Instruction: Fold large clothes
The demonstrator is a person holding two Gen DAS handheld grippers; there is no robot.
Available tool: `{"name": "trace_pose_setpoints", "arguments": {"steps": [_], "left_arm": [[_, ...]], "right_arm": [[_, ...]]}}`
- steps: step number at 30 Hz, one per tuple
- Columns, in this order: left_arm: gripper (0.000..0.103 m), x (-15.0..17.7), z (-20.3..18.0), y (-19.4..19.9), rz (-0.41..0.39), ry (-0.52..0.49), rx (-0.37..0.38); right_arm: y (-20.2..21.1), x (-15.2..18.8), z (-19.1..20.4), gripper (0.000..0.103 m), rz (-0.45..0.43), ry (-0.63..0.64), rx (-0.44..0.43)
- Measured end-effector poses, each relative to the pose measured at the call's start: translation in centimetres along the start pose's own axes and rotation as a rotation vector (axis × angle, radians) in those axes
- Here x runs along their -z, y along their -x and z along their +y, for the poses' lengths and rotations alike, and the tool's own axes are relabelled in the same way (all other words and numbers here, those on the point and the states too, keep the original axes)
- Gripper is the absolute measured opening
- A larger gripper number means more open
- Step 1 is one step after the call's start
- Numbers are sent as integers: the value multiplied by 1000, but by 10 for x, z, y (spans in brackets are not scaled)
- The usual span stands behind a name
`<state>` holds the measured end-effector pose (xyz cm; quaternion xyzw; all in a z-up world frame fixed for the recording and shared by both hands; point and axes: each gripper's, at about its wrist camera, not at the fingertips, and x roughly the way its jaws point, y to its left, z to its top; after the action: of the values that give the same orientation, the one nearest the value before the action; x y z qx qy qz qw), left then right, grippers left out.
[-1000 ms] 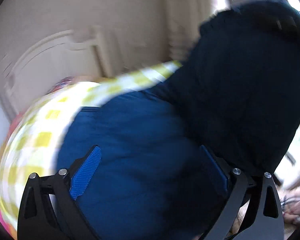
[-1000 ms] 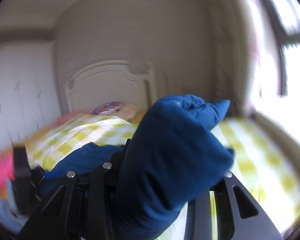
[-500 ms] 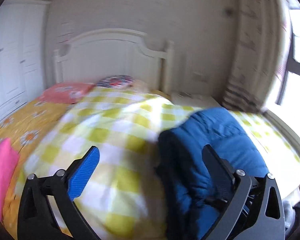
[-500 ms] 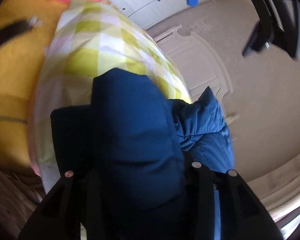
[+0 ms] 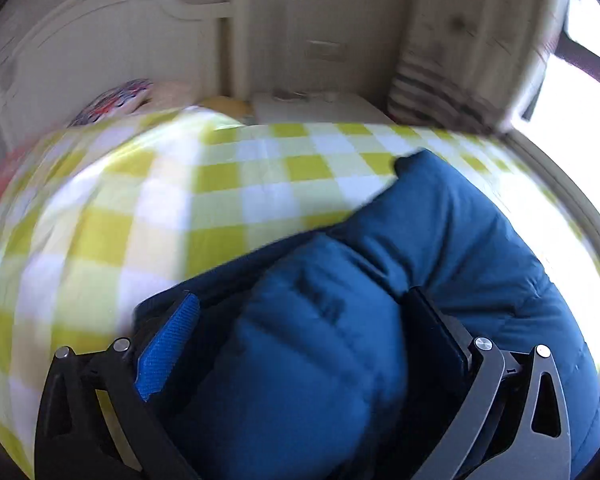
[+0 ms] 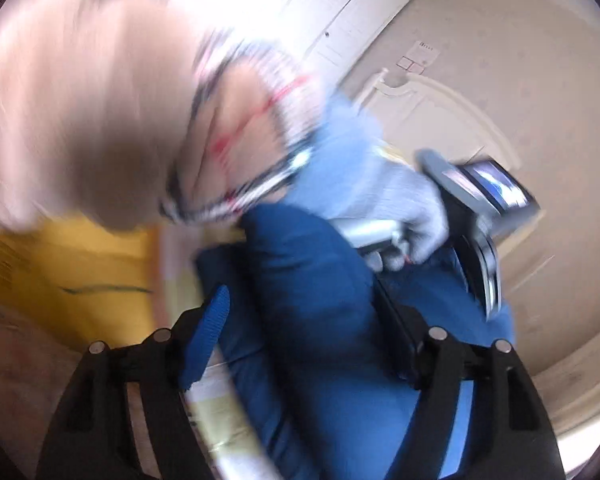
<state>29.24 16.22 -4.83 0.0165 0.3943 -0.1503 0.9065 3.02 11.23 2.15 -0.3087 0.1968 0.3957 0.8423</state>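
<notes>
dark blue puffy quilted jacket (image 5: 452, 240); yellow-and-white checked bed cover (image 5: 220, 200); cream carved wooden headboard (image 5: 100, 40); black gripper fingers with blue ribbed pad (image 5: 168, 344); grey-and-white striped cushion (image 5: 432, 100)

Open checked bedspread (image 5: 228, 184) is seen upper left; the lower right is blocked by the blue padded jacket (image 5: 440, 240).

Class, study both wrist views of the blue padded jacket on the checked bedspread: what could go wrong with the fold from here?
1. The right gripper has just been opening its jaws with a fold of the blue padded jacket between them; released now, the puffy fabric may spring open.
2. The left gripper straddles a thick bulge, so any grip there could slip.
3. The gloved hand works close by; the tools might collide.
</notes>
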Motion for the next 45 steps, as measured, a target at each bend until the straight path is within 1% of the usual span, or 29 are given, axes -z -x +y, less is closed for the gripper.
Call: {"name": "trace_pose_setpoints", "arguments": {"steps": [2, 3, 5, 7, 8, 9, 10, 11, 12, 13, 14, 15, 16, 18, 19, 20, 22, 23, 24, 26, 27, 28, 29, 30, 32, 35, 38, 41, 45], "left_arm": [[99, 7, -1, 1, -16, -11, -32], [99, 8, -1, 1, -21, -10, -42], [99, 8, -1, -2, -15, -6, -40], [99, 6, 0, -8, -5, 1, -31], [99, 7, 5, -6, -3, 7, -25], [99, 8, 7, -8, -2, 15, -16], [99, 9, 11, -3, -3, 20, -10], [99, 9, 12, -2, -3, 24, -2], [99, 10, 12, 2, -3, 27, 4], [99, 9, 14, 2, 4, 31, 11], [99, 8, 14, 3, 11, 26, 2], [99, 6, 9, 9, 20, -1, -59], [99, 3, 3, 18, 13, -28, -123], [99, -2, -12, 44, -35, -74, -234], [99, -4, -20, 65, -82, -81, -254], [99, -6, -25, 81, -112, -69, -251], [99, -4, -34, 104, -129, -14, -259], [99, 2, -39, 104, -104, 10, -283], [99, 11, -46, 97, -73, 3, -309], [99, 31, -57, 73, -22, -60, -400], [99, 45, -56, 64, -57, -54, -411], [99, 50, -50, 66, -94, -18, -391], [99, 54, -40, 69, -113, 31, -376], [99, 56, -32, 72, -113, 65, -371], [99, 57, -27, 72, -111, 75, -355], [99, 59, -23, 73, -120, 83, -346], [99, 62, -20, 71, -129, 90, -334], [99, 61, -17, 68, -124, 99, -315], [99, 61, -17, 67, -118, 113, -291]], "right_arm": [[29, 6, -25, 54, -66, -115, -72], [45, 12, -42, 52, -103, -195, -71], [65, 24, -73, 51, -151, -325, -14], [76, 41, -103, 52, -174, -460, 72], [74, 48, -110, 53, -165, -510, 92], [64, 56, -115, 53, -128, -543, 73], [53, 56, -114, 53, -92, -532, 50], [39, 61, -102, 54, -37, -493, 32], [25, 66, -90, 54, -38, -441, 71], [21, 69, -88, 54, -57, -431, 84], [19, 71, -90, 54, -56, -456, 64], [19, 71, -95, 54, -42, -470, 42], [22, 72, -91, 54, -31, -457, 41], [23, 73, -90, 54, -18, -443, 43], [23, 75, -91, 54, -25, -456, 36], [20, 76, -90, 54, -29, -462, 31], [12, 73, -92, 54, -30, -464, 24], [9, 73, -94, 54, -29, -463, 24], [8, 73, -93, 54, -30, -463, 25], [6, 77, -94, 54, -34, -464, 19], [7, 76, -93, 54, -44, -454, 9], [9, 75, -92, 55, -47, -442, 3], [13, 74, -90, 55, -46, -415, -12], [13, 76, -94, 55, -45, -396, -25], [24, 76, -102, 53, -49, -385, -40], [35, 77, -132, 53, -78, -425, 52], [40, 80, -193, 53, -140, -565, 117], [18, 73, -237, 53, -97, -591, 178], [-37, 56, -289, 53, -32, -629, 157]]}}
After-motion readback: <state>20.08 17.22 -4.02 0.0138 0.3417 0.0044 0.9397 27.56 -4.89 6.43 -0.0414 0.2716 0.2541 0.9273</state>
